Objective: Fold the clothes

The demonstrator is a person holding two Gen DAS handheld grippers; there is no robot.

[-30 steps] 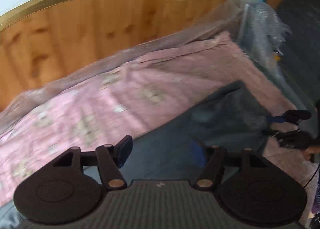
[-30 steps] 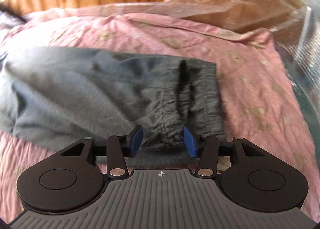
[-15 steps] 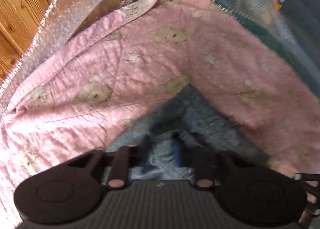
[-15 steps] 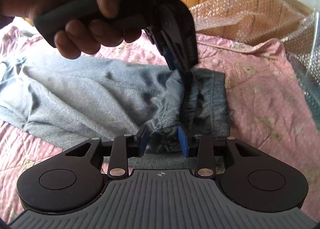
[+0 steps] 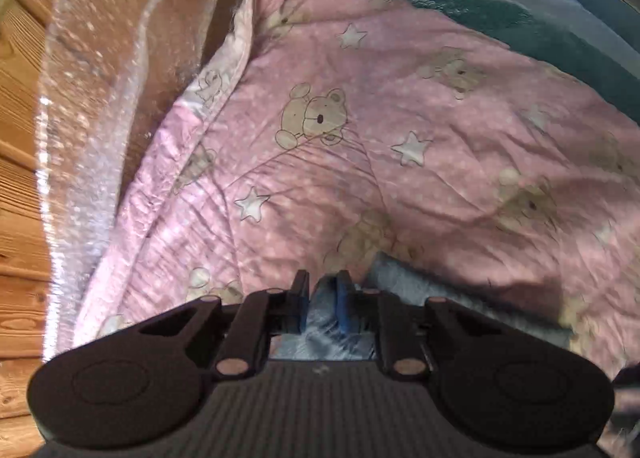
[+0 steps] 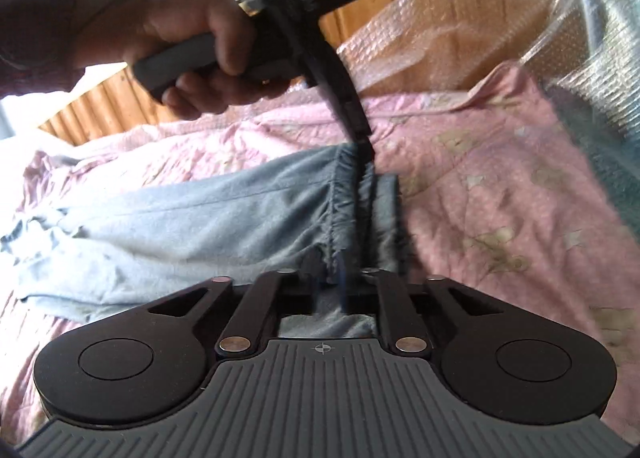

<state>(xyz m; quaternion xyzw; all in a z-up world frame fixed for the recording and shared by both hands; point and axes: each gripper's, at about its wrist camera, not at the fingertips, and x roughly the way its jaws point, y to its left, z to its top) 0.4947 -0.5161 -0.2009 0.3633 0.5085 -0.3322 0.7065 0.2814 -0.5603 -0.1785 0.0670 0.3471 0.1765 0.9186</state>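
Grey sweatpants (image 6: pixel 192 218) lie rumpled on pink quilt (image 6: pixel 500 186) — both hand-held grippers pinch their gathered waistband.

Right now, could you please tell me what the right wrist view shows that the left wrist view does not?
Only the right wrist view shows the person's hand holding the left gripper from outside, and the grey trousers laid out lengthwise. Only the left wrist view shows the blanket's teddy bear print sharply. Both show the pink blanket and jaws that have just been closing on grey cloth.
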